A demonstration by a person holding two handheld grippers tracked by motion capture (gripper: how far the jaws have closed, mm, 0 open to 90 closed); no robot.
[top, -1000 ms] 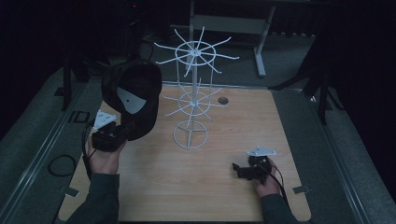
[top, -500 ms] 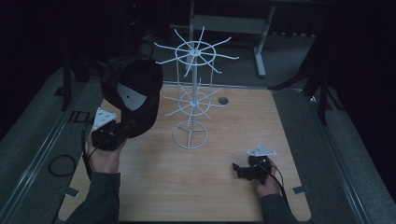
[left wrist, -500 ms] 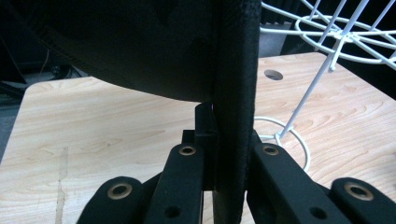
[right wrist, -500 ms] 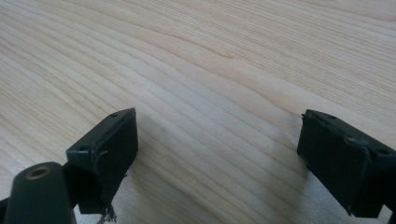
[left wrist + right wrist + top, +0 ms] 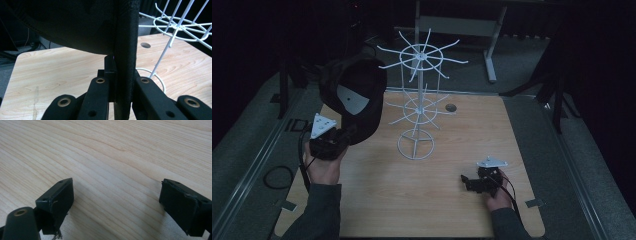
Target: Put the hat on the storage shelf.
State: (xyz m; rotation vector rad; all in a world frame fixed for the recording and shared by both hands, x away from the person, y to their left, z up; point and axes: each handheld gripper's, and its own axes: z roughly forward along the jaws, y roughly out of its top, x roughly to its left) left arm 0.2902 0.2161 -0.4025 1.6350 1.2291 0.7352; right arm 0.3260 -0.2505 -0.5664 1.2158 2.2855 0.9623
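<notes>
Cap (image 5: 357, 100) in left gripper (image 5: 343, 136) fingers

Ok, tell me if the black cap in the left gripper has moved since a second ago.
No. In the high view the black cap sits in the same spot beside the white wire rack, held up by the left gripper.
</notes>
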